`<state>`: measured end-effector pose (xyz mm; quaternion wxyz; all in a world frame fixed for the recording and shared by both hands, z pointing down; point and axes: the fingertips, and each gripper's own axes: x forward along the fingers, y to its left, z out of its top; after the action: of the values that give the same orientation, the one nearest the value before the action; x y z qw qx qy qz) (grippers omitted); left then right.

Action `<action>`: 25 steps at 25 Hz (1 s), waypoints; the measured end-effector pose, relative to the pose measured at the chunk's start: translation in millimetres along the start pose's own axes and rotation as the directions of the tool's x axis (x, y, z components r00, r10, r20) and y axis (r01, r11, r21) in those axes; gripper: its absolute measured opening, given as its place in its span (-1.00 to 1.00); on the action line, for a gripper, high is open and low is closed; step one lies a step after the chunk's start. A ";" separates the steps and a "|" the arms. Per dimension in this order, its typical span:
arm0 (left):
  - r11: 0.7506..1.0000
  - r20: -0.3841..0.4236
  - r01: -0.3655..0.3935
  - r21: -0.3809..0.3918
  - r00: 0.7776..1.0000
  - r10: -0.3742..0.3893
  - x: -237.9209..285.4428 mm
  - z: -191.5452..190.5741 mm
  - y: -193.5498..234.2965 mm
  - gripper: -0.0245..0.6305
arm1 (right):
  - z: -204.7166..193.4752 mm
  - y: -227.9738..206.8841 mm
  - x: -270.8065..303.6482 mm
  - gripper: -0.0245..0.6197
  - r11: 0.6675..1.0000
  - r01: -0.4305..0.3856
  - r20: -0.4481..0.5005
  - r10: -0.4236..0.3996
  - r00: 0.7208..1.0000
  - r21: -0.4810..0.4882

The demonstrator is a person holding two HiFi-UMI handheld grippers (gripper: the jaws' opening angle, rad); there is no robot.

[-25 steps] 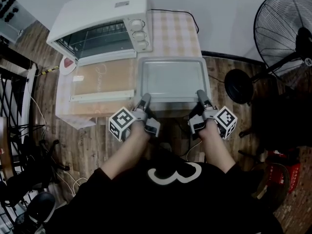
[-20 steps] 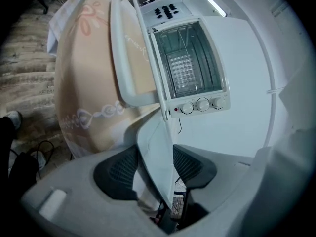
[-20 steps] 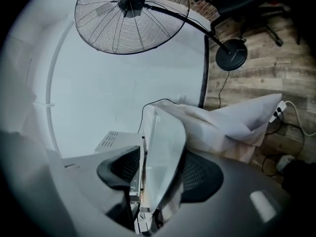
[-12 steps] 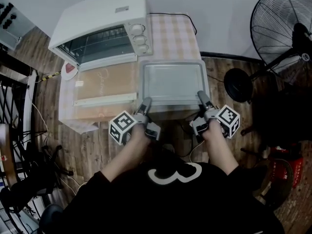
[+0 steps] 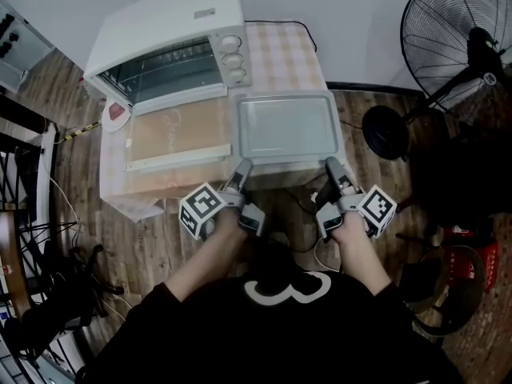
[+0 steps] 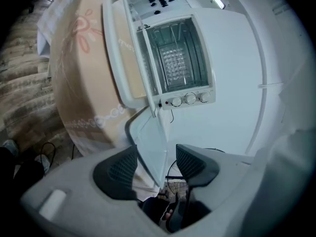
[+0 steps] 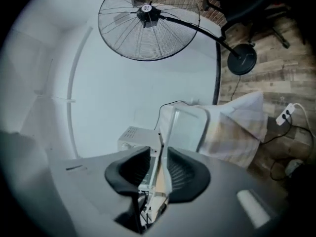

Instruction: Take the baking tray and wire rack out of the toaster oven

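Looking down, we see a white toaster oven at 11 o'clock on a cloth-covered table, its glass door dropped flat toward us. A wire rack shows as a grid inside the oven. The baking tray lies out on the table at 3 o'clock of the door, just where it lay a second ago.

What differs is our grippers. A second ago their tips sat over the tray's near rim; now both have backed toward 6 o'clock, to the table's edge. The left gripper, at 7 o'clock of the tray, has just been spreading its jaws. They stand wide, with the tray's corner loose between them. The right gripper, at 5 o'clock, has just been narrowing. Its pads sit close either side of the rim with a slit of daylight, gripping nothing.
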<state>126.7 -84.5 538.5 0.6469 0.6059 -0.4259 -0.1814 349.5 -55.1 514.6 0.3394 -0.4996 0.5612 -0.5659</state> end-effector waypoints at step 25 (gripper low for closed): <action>0.417 -0.213 0.248 0.874 0.968 -0.131 -211.3 20.2 -62.9 -0.90 | -228.8 104.6 -46.5 -0.91 0.455 -0.292 -0.357 -0.064 0.932 -0.841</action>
<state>8.1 48.8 407.5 0.2268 0.9086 -0.3492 0.0330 127.1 42.0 433.6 -0.0327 -0.4577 0.8541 -0.2449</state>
